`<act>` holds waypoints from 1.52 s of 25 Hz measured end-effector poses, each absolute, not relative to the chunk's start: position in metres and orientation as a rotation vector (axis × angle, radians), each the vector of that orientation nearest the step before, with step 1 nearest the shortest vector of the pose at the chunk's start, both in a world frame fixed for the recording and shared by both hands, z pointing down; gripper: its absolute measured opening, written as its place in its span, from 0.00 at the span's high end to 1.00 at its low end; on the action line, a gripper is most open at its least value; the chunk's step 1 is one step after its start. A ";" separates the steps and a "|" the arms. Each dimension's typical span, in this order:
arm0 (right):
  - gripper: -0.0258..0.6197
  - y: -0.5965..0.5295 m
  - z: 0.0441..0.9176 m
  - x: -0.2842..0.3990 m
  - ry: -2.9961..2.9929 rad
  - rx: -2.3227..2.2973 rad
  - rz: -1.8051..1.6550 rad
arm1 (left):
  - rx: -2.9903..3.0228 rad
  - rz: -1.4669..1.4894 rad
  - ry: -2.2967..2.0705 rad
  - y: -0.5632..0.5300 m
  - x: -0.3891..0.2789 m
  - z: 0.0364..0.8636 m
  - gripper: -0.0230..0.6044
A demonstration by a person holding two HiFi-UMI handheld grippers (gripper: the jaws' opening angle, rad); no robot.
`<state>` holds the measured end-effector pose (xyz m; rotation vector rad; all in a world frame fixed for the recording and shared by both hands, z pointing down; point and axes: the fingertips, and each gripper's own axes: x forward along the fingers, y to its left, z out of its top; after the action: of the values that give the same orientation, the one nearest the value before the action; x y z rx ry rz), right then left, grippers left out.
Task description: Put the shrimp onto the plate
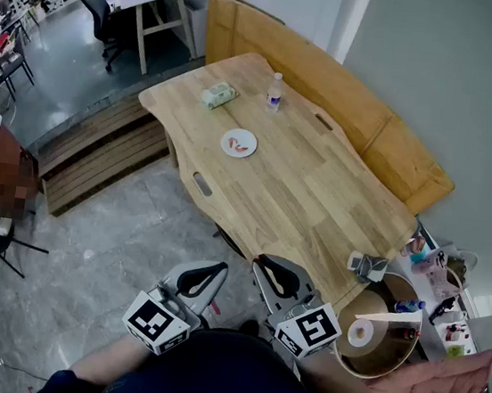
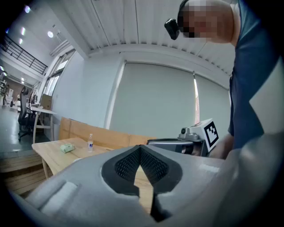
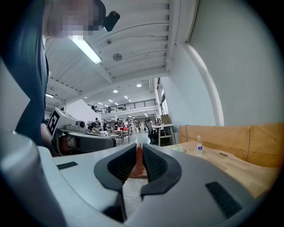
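No text, number, brand or sign is legible in any view. The marker cubes point(image 1: 158, 321) on the left gripper point(image 1: 213, 272) and the right gripper point(image 1: 268, 268) carry only black-and-white square code patterns, with no letters or digits. The water bottle point(image 1: 275, 92) has a label band, the green packet point(image 1: 217, 96) near it appears to be printed, and the small containers point(image 1: 433, 274) at the head view's right edge show coloured labels, but all of this print is too small and blurred to read.
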<state>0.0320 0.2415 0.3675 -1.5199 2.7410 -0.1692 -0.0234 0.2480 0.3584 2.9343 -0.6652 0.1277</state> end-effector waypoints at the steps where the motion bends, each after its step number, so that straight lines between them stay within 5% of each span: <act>1: 0.88 0.241 0.368 0.032 2.740 -1.519 -0.171 | 2.933 0.128 -0.667 0.247 -0.023 0.359 0.96; 38: 0.88 0.171 0.395 0.061 2.783 -1.389 -0.215 | 2.870 0.138 -0.821 0.185 0.005 0.384 0.96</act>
<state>0.0613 0.1710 0.3947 -1.3891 2.7828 -0.2147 0.0053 0.1849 0.3843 2.8703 -0.8205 0.1384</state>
